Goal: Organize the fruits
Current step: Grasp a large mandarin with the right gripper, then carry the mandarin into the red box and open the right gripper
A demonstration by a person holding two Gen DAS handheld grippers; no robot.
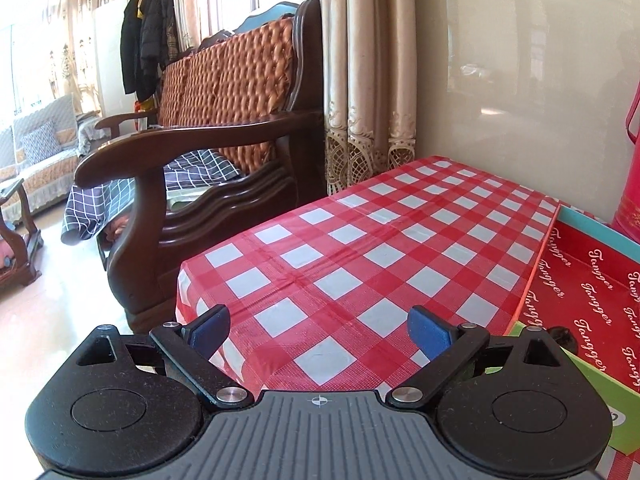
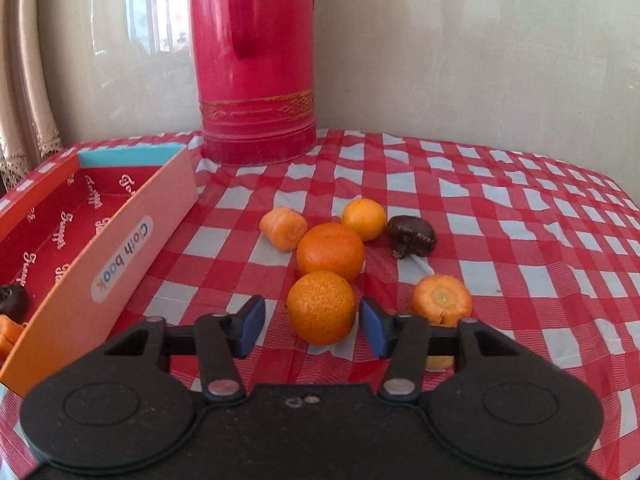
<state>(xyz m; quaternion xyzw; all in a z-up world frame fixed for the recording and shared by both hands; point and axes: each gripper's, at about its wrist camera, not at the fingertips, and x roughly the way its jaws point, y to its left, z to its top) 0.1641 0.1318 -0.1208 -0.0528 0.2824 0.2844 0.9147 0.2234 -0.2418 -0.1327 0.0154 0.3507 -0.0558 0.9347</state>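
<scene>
In the right wrist view, my right gripper point(image 2: 313, 326) is open, its blue pads on either side of the nearest orange point(image 2: 321, 307), not touching it. Behind it lie a bigger orange point(image 2: 330, 252), a small yellow-orange one point(image 2: 364, 219), two carrot pieces point(image 2: 283, 227) point(image 2: 441, 300) and a dark brown fruit point(image 2: 411, 237). The red box point(image 2: 120, 248) at left holds a dark fruit point(image 2: 12, 300) and a carrot piece point(image 2: 8, 330). My left gripper point(image 1: 319, 330) is open and empty over the checked tablecloth point(image 1: 360, 248), next to the box point(image 1: 592, 280).
A tall red thermos point(image 2: 256, 60) stands at the back against the wall. In the left wrist view, a wooden armchair point(image 1: 192, 168) stands just past the table's left edge, with curtains point(image 1: 368, 80) behind it.
</scene>
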